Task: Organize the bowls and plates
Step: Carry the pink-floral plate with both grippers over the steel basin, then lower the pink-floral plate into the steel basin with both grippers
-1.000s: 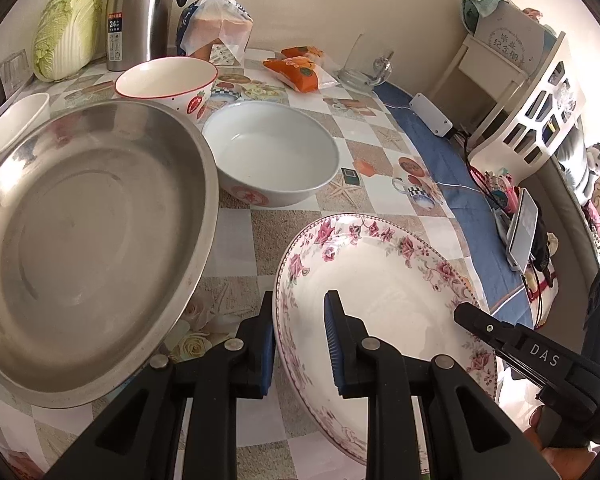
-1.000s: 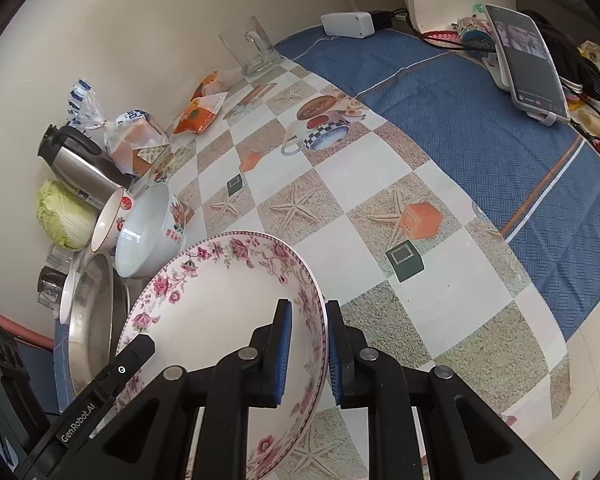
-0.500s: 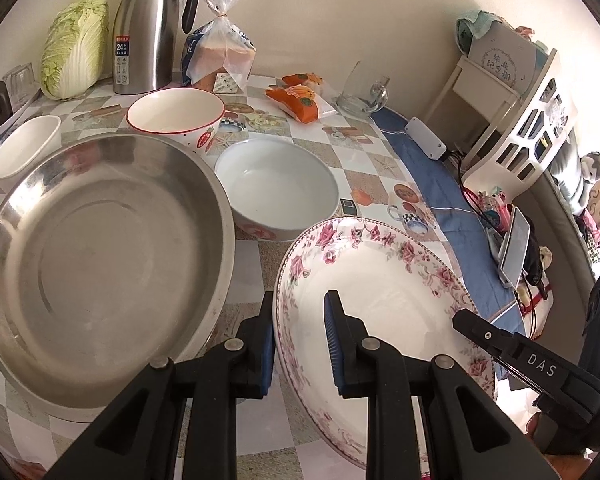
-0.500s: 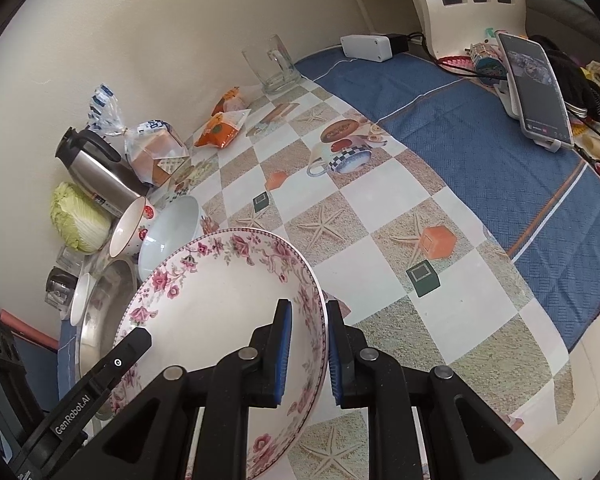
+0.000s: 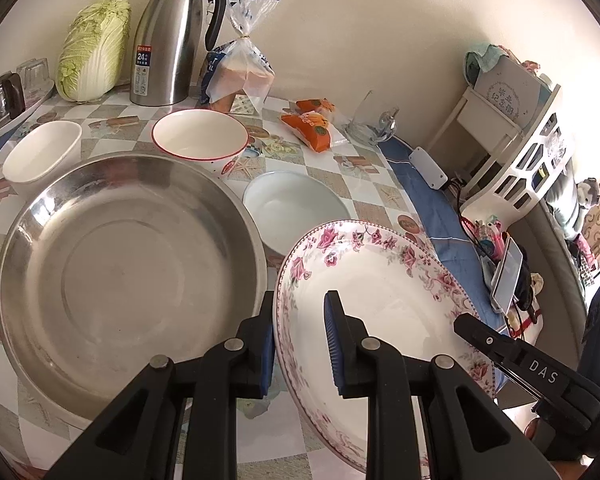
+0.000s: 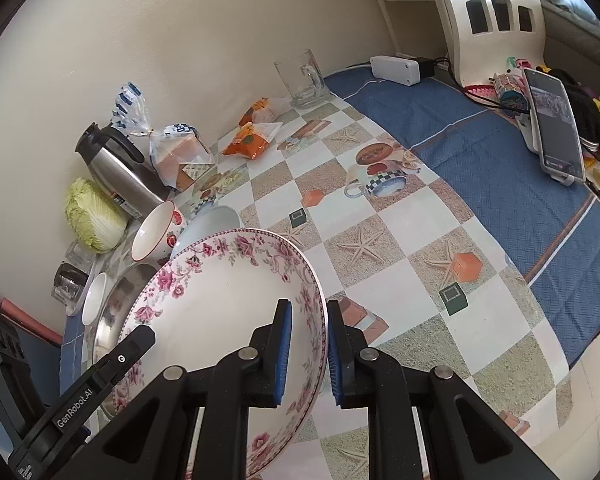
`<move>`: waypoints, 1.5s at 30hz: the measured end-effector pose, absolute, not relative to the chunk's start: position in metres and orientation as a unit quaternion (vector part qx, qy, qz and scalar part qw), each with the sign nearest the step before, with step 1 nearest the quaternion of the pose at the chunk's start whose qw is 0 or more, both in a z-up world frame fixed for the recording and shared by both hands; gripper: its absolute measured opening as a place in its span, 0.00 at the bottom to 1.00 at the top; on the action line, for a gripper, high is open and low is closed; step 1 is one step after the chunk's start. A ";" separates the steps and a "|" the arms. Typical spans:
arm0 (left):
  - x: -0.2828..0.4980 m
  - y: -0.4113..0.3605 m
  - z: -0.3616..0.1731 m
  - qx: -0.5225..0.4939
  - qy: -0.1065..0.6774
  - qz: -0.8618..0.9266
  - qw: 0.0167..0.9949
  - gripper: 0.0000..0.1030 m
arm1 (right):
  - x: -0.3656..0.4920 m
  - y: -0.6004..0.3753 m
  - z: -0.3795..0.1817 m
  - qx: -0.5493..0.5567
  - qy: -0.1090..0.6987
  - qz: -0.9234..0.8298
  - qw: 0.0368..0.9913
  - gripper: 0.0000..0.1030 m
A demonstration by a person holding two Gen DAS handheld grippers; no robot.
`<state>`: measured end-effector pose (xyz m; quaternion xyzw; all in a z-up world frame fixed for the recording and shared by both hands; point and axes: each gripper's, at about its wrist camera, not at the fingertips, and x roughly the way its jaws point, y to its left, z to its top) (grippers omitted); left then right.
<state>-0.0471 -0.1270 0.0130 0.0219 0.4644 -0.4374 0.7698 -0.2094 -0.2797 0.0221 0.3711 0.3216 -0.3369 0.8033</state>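
Observation:
Both grippers hold one large floral-rimmed plate [image 5: 380, 292] off the table. My left gripper [image 5: 300, 344] is shut on its left rim; my right gripper [image 6: 306, 354] is shut on the opposite rim of the floral plate [image 6: 220, 300]. The right gripper's black body [image 5: 528, 372] shows at the plate's far edge in the left wrist view. Left of the plate sits a wide steel basin [image 5: 120, 272]. Behind it stand a plain white bowl [image 5: 296, 208], a red-rimmed bowl [image 5: 200, 138] and a small white dish [image 5: 40, 156].
Along the wall stand a cabbage [image 5: 94, 50], a steel thermos jug [image 5: 168, 40], bagged bread [image 5: 240, 72], orange snack packs [image 5: 312, 126] and a glass mug [image 6: 302, 78]. A phone on a stand [image 6: 554, 120] and cables lie on the blue cloth at right.
The plate has risen off the table with both grippers, and both views have pulled back and up. The basin and bowls stayed in place.

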 end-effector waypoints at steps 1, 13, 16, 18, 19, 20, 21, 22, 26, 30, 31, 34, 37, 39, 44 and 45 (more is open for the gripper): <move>-0.045 -0.125 0.014 0.020 0.464 -0.435 0.772 0.23 | -0.207 -0.279 0.024 0.368 0.323 -0.337 0.805 0.18; -0.004 -0.092 0.010 -0.044 0.485 -0.394 0.779 0.23 | -0.156 -0.261 0.039 0.337 0.340 -0.308 0.822 0.18; 0.005 -0.084 0.009 -0.054 0.487 -0.382 0.784 0.23 | -0.141 -0.257 0.040 0.330 0.347 -0.302 0.824 0.18; 0.012 -0.077 0.009 -0.061 0.489 -0.374 0.786 0.23 | -0.132 -0.254 0.040 0.325 0.351 -0.296 0.827 0.18; 0.016 -0.074 0.009 -0.064 0.489 -0.371 0.787 0.23 | -0.127 -0.252 0.040 0.323 0.353 -0.293 0.828 0.18; 0.019 -0.071 0.009 -0.067 0.490 -0.367 0.788 0.23 | -0.122 -0.251 0.040 0.321 0.355 -0.290 0.829 0.18; 0.023 -0.069 0.009 -0.070 0.491 -0.363 0.789 0.23 | -0.117 -0.249 0.040 0.319 0.357 -0.286 0.830 0.18; 0.026 -0.065 0.009 -0.073 0.491 -0.360 0.790 0.23 | -0.112 -0.248 0.040 0.318 0.359 -0.283 0.831 0.18; 0.041 -0.051 0.008 -0.082 0.491 -0.344 0.796 0.23 | -0.093 -0.240 0.040 0.311 0.365 -0.268 0.836 0.18; 0.055 -0.037 0.008 -0.089 0.490 -0.327 0.803 0.23 | -0.072 -0.231 0.038 0.310 0.371 -0.250 0.839 0.18; 0.058 -0.034 0.007 -0.090 0.490 -0.323 0.805 0.23 | -0.067 -0.229 0.037 0.311 0.373 -0.244 0.839 0.18; 0.067 -0.025 0.007 -0.086 0.487 -0.312 0.812 0.23 | -0.054 -0.221 0.033 0.313 0.377 -0.230 0.841 0.18; 0.073 -0.014 0.006 -0.079 0.483 -0.299 0.819 0.23 | -0.041 -0.214 0.028 0.320 0.382 -0.215 0.840 0.18; 0.078 -0.007 0.004 -0.078 0.482 -0.290 0.823 0.23 | -0.034 -0.208 0.025 0.322 0.387 -0.207 0.839 0.18; 0.087 0.004 -0.001 -0.084 0.486 -0.277 0.825 0.23 | -0.019 -0.197 0.020 0.322 0.394 -0.195 0.838 0.18; 0.087 0.005 -0.003 -0.083 0.487 -0.276 0.824 0.23 | -0.017 -0.196 0.018 0.323 0.396 -0.194 0.838 0.18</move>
